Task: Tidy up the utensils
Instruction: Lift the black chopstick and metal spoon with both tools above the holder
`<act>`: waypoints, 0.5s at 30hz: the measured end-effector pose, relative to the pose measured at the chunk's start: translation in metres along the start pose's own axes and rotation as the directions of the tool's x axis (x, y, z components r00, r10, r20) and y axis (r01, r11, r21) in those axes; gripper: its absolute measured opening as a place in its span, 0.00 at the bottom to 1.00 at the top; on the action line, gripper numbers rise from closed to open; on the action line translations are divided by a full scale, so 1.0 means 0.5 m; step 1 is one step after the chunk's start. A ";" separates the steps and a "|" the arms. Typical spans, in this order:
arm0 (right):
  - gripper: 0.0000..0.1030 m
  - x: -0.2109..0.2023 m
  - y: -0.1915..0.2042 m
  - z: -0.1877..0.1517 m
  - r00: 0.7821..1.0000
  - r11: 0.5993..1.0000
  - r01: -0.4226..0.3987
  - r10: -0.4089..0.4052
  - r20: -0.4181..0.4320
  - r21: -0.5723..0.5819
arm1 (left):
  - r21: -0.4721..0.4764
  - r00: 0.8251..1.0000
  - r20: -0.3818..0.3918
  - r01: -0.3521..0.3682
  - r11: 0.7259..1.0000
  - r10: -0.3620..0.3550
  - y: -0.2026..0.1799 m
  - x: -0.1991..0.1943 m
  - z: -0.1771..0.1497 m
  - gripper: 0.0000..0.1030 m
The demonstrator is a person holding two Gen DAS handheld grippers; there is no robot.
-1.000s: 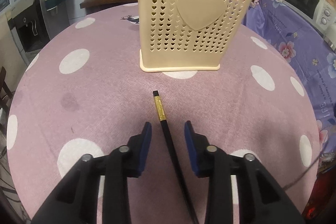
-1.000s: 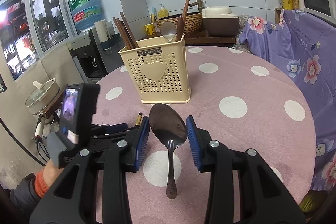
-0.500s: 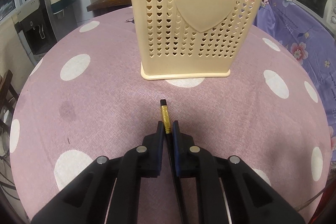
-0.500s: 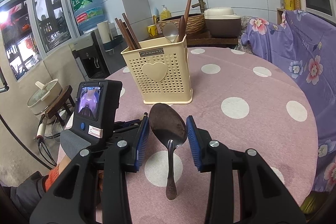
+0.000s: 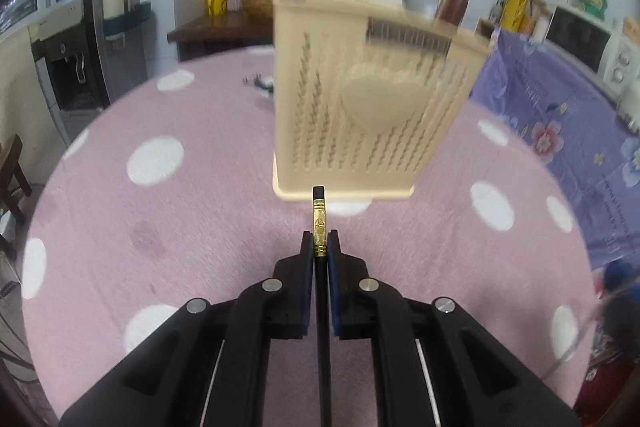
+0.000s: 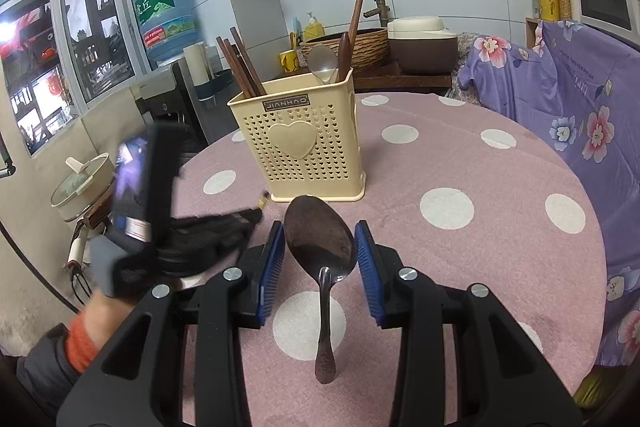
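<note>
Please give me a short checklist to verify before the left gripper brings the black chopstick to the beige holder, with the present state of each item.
1. Left gripper closed on the chopstick: ok, pads press on both sides.
2. Grip point near the gold band: ok.
3. Chopstick clear of the table: cannot tell, the lower end is hidden under the gripper.
4. Holder upright: ok.
5. Free room in the holder: cannot tell; brown chopsticks and a spoon already stand in it.
6. Right gripper out of the path: ok, beside it, a metal spoon between its pads.
</note>
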State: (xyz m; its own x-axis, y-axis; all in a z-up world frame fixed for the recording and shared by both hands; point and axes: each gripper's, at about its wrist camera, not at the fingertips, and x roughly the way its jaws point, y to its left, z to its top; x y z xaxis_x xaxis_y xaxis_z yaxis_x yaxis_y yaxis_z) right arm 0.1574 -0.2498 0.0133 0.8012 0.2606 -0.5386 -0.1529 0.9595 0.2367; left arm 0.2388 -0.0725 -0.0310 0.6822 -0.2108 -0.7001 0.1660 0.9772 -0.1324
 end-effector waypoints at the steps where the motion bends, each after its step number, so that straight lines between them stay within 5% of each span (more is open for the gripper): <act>1: 0.36 0.000 0.000 0.000 1.000 1.000 0.001 -0.001 0.002 -0.001 | -0.005 0.999 0.043 0.013 1.000 -0.013 0.007 -0.032 0.011 0.08; 8: 0.36 0.000 0.001 0.006 1.000 1.000 0.006 -0.006 0.011 0.003 | -0.060 0.974 0.223 0.066 0.996 -0.051 0.058 -0.185 0.061 0.08; 15: 0.36 -0.002 0.015 0.017 1.000 1.000 0.005 -0.005 0.015 -0.015 | -0.062 0.961 0.269 0.078 0.995 -0.058 0.071 -0.220 0.072 0.08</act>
State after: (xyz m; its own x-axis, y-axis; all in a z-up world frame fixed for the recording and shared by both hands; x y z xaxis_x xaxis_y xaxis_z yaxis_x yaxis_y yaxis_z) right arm 0.1603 -0.2437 0.0224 0.8106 0.2541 -0.5276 -0.1573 0.9623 0.2217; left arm 0.1953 -0.0156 0.0665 0.8378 -0.2667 -0.4765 0.1739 0.9575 -0.2302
